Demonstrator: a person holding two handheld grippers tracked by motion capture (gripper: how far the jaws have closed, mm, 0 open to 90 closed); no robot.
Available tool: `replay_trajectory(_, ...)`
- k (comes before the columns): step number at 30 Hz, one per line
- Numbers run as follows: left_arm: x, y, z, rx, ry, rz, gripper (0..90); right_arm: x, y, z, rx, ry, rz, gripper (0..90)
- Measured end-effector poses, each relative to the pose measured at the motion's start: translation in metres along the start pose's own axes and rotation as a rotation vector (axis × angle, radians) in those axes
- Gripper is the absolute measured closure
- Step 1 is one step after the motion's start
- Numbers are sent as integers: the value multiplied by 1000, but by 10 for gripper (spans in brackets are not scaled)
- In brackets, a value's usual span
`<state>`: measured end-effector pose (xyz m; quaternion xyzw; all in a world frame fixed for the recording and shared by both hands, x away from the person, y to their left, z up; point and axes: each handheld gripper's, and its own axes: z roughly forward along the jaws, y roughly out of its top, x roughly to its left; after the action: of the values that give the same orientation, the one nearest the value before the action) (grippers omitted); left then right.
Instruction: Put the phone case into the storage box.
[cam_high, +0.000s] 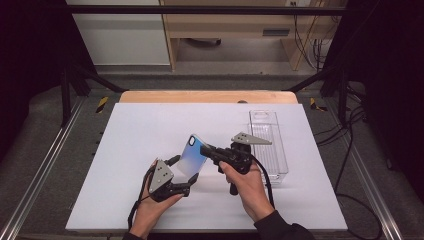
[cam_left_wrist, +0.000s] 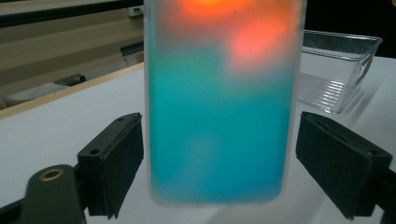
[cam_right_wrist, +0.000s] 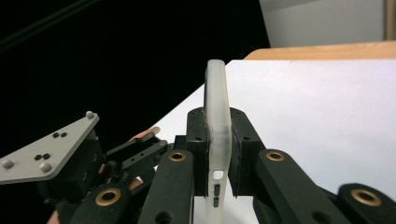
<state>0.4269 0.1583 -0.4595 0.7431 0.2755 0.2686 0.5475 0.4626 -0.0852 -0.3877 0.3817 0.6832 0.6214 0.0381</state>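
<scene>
A phone case (cam_high: 192, 155) with frosted edges, blue fading to orange, stands tilted above the white table (cam_high: 140, 130). My right gripper (cam_high: 206, 149) is shut on its upper right edge; in the right gripper view the two pads clamp the case's thin side (cam_right_wrist: 218, 88). My left gripper (cam_high: 183, 171) sits at the case's lower end and is open. In the left gripper view the case (cam_left_wrist: 219, 107) hangs between the pads (cam_left_wrist: 114, 158), with a gap on each side and no contact.
A clear plastic bin (cam_high: 270, 145) lies on the table to the right of the hands, and is seen in the left gripper view as a bin (cam_left_wrist: 336, 74) at the upper right. Black frame posts stand at the table's far corners.
</scene>
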Motion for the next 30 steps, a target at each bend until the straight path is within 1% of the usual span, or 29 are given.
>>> replay_trajectory(1,0,0,0,0,0,1,133,0,1,0,0,-4,-13,811)
replay_trajectory(3,0,-1,-1,-5,-1,-5,110,-1,3,0,3,-7,-15,810)
replay_trajectory(8,3,-1,-6,-20,4,-30,61,-5,9,-2,14,-44,-60,811)
replay_trajectory(12,6,0,-11,-27,13,-47,39,-10,15,-7,19,-67,-92,811)
replay_trajectory(15,9,0,-16,-42,24,-65,26,-12,19,-10,21,-79,-105,810)
replay_trajectory(20,14,-1,-23,-49,42,-77,17,-14,25,-15,31,-91,-140,810)
replay_trajectory(26,16,-4,-38,-60,68,-79,18,-16,34,-21,41,-96,-180,810)
replay_trajectory(30,16,-7,-52,-76,85,-94,18,-18,40,-25,53,-99,-196,810)
